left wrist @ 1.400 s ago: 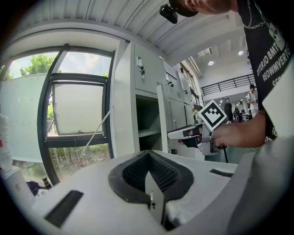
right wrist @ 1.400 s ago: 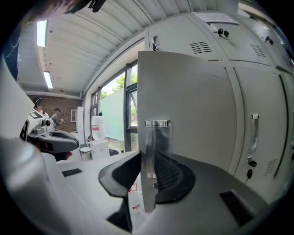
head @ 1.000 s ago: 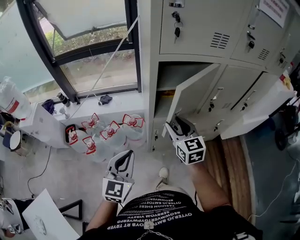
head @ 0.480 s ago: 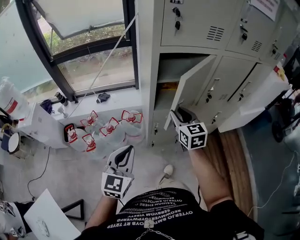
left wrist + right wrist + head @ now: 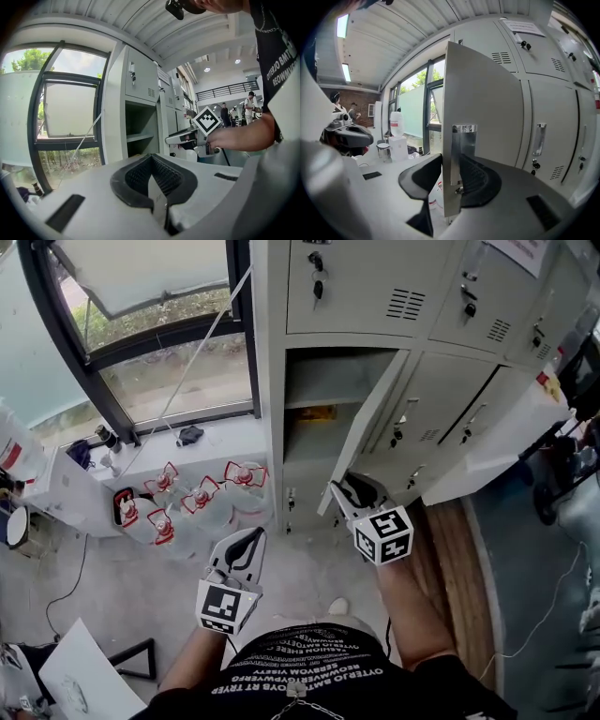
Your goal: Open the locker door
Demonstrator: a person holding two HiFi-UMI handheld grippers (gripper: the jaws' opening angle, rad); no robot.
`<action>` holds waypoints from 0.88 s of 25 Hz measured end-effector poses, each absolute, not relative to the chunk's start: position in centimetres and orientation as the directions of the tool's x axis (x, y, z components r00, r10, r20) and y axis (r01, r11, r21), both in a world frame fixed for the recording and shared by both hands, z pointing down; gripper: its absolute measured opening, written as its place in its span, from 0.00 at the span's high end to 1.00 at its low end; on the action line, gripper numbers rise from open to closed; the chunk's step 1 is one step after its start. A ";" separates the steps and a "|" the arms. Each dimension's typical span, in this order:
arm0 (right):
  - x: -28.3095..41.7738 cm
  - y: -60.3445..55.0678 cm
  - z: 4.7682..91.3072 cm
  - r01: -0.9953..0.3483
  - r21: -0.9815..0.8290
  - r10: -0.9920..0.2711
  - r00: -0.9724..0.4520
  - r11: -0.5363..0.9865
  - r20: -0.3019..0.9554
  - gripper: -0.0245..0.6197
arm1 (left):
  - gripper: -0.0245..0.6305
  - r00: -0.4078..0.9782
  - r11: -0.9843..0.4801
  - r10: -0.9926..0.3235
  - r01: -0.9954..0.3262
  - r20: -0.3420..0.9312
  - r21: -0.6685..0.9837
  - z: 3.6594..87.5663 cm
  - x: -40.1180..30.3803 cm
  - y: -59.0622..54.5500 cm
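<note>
The grey locker door (image 5: 361,432) stands partly swung out from its open compartment (image 5: 314,390). My right gripper (image 5: 342,488) is at the door's lower free edge. In the right gripper view the door (image 5: 483,98) and its chrome handle (image 5: 464,136) sit edge-on between the jaws of the right gripper (image 5: 450,164), with the pads against both faces. Those jaws are opening slightly. My left gripper (image 5: 251,538) hangs low over the floor to the left, shut and holding nothing. In its own view the left gripper (image 5: 152,161) points at the lockers.
Several water bottles (image 5: 202,498) with red handles lie on the floor under the window (image 5: 159,343). Closed locker doors (image 5: 441,418) continue to the right, and keys (image 5: 317,273) hang in the upper locker. A shoe (image 5: 337,606) is on the floor near the gripper.
The right gripper's jaws have closed in on the door's lower edge. The door's angle looks much the same. The left gripper has barely moved.
</note>
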State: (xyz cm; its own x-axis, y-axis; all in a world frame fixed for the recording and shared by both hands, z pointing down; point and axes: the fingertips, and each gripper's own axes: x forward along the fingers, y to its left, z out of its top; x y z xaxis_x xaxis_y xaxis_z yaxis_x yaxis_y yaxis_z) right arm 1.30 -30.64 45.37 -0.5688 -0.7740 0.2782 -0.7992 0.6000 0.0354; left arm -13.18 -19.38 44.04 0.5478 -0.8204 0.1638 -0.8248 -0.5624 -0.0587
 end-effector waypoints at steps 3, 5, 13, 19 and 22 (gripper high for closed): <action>2.8 -29.8 45.4 -0.775 0.032 -0.749 -0.599 0.632 0.283 0.77 | 0.97 0.554 -0.569 -0.815 -0.821 0.168 -0.054 43.9 -10.5 -20.4; 3.8 -29.3 45.4 -0.750 0.031 -0.725 -0.626 0.660 0.288 0.77 | 0.97 0.564 -0.579 -0.809 -0.814 0.166 -0.056 43.8 -8.4 -21.0; 8.2 -27.5 45.3 -0.651 0.023 -0.634 -0.730 0.759 0.255 0.76 | 0.97 0.580 -0.598 -0.796 -0.799 0.174 -0.070 43.6 -1.2 -22.1; 11.2 -26.9 45.3 -0.582 0.043 -0.574 -0.784 0.812 0.235 0.76 | 0.97 0.550 -0.567 -0.817 -0.821 0.172 -0.069 43.4 1.5 -23.8; 12.6 -26.6 45.4 -0.555 0.037 -0.546 -0.803 0.831 0.238 0.76 | 0.97 0.536 -0.551 -0.829 -0.832 0.163 -0.068 43.0 2.7 -24.4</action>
